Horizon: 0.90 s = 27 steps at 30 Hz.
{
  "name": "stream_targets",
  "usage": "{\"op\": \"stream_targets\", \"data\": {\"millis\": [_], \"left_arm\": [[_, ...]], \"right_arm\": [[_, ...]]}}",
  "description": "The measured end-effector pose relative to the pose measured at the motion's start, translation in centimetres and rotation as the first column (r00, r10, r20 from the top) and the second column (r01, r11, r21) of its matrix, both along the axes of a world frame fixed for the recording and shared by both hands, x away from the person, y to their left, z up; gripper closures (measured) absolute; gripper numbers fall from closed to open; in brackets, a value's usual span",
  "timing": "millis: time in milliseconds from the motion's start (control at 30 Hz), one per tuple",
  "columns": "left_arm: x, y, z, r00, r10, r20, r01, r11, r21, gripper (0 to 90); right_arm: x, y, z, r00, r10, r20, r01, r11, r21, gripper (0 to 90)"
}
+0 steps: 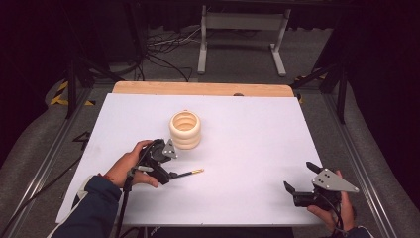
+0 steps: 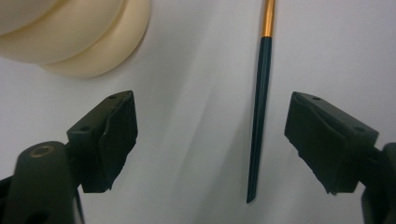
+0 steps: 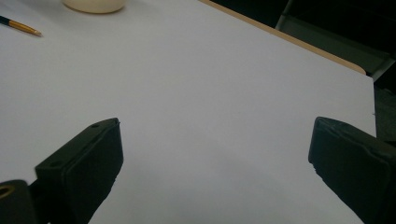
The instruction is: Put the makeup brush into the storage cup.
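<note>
A thin dark stick with a gold end [image 2: 259,107] lies flat on the white sheet, its pointed dark tip toward the camera. My left gripper [image 2: 211,107] is open and low over it, the stick lying between the jaws, nearer the right one and touching neither. In the high view the left gripper [image 1: 166,164] sits left of centre with the stick [image 1: 190,173] pointing out to the right. A cream ribbed ring-shaped pot [image 1: 185,130] stands upright just behind it. My right gripper [image 1: 298,175] is open at the front right, holding nothing.
The white sheet [image 1: 247,148] covers a wooden table whose bare strip [image 1: 203,89] shows at the far edge. Beyond it are a metal stand [image 1: 242,29] and floor cables. From the right gripper view, the stick's gold end [image 3: 25,28] and the pot [image 3: 93,4] lie far off.
</note>
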<state>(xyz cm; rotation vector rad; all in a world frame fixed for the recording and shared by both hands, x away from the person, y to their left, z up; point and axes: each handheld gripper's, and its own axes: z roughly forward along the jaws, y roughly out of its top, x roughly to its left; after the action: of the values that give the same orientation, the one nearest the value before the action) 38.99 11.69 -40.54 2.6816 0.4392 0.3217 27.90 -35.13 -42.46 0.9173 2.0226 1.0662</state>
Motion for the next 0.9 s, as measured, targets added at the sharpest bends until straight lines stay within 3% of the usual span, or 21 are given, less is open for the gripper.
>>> {"op": "stream_targets", "data": {"millis": [200, 267, 367, 533, 600, 733, 900], "left_arm": [[0.5, -1.6, 0.0, 0.9994, -0.028, -0.022, 0.029, 0.9985, 0.047, 19.5], [0.7, -2.4, -0.3, 0.9978, -0.046, -0.047, 0.049, 0.997, 0.06, 22.4], [0.7, -2.8, -0.5, 0.9977, -0.041, -0.054, 0.045, 0.9961, 0.075, 23.8], [0.9, -3.5, -1.0, 0.9949, -0.056, -0.084, 0.067, 0.9893, 0.129, 34.4], [1.1, -3.8, -1.3, 0.9908, -0.07, -0.116, 0.088, 0.9837, 0.156, 37.5], [1.2, -4.4, -1.5, 0.9868, -0.083, -0.139, 0.108, 0.978, 0.179, 46.0], [1.4, -5.2, -1.8, 0.9807, -0.093, -0.172, 0.128, 0.9695, 0.209, 50.1]], "right_arm": [[0.0, -0.1, 0.0, 1.0, -0.002, -0.002, 0.002, 1.0, 0.0, 3.6], [0.0, -0.1, 0.0, 1.0, -0.001, -0.003, 0.001, 1.0, 0.001, 3.6], [0.0, 0.0, -0.1, 1.0, 0.001, -0.006, -0.001, 1.0, -0.003, 3.6], [0.0, 0.2, -0.1, 0.9999, 0.011, -0.008, -0.011, 1.0, -0.015, 3.6], [0.0, 0.2, -0.2, 0.9999, 0.012, -0.012, -0.012, 1.0, -0.016, 3.6], [0.1, 0.2, -0.2, 0.9998, 0.011, -0.017, -0.011, 1.0, -0.016, 3.7], [0.1, 0.2, -0.2, 0.9997, 0.013, -0.02, -0.013, 1.0, -0.014, 3.7]]}}
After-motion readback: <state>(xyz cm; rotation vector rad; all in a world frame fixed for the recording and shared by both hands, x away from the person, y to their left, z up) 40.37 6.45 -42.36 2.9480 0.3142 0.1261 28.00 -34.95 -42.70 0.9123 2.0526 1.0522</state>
